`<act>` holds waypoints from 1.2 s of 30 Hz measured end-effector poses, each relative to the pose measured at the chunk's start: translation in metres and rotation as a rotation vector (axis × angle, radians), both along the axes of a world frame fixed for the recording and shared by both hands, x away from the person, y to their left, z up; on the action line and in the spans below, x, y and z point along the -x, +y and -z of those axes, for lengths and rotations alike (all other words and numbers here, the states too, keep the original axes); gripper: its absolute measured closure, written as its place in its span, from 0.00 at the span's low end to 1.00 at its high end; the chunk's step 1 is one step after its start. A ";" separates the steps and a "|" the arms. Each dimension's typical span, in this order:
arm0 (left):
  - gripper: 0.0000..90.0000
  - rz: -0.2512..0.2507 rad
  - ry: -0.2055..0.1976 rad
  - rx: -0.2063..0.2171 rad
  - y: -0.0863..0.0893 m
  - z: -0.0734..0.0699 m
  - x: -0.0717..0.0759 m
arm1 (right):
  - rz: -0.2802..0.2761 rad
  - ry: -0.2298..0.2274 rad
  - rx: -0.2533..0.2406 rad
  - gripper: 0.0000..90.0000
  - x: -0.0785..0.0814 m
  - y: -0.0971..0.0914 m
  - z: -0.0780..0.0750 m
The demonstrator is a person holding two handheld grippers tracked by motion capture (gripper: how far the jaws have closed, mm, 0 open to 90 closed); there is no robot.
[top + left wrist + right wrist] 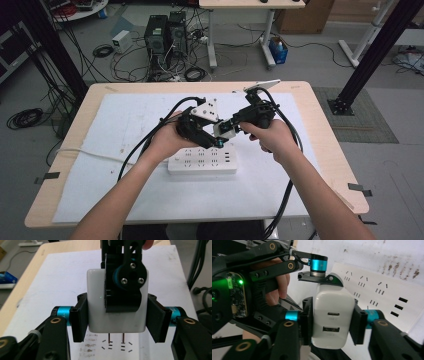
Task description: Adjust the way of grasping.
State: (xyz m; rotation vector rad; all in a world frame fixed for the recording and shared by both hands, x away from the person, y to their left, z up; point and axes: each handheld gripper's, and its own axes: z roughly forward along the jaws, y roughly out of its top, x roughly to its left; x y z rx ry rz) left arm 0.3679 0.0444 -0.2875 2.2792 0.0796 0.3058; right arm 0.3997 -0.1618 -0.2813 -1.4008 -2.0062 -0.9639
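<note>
Left gripper (216, 141): jaws clamped on the flat sides of a white USB charger (96, 302), prongs down. Held just above a white power strip (202, 161) on the paper-covered bench (320, 125). Right gripper (226, 129): jaws closed on the same charger's other faces. Glossy white block, rounded corners, two ports in its end face.

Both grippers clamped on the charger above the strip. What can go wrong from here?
1. The left gripper and right gripper both grip the white charger; pulling in different directions could twist it or make it slip.
2. Its prongs hang just above the power strip, apparently not seated; a tilt could miss the slots.
3. The right gripper's jaw covers part of the charger's face in the left gripper view, hampering alignment.
</note>
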 end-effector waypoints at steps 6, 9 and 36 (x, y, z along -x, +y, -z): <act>0.24 -0.083 -0.016 -0.099 0.010 -0.003 0.005 | -0.002 -0.064 0.042 0.69 0.000 -0.012 -0.008; 0.23 -0.145 0.004 -0.167 0.024 -0.005 0.008 | -0.023 -0.126 0.120 0.69 -0.001 -0.021 -0.019; 0.20 -0.561 0.235 -0.540 0.120 0.008 -0.023 | -0.168 -0.350 0.674 0.69 0.007 -0.047 -0.040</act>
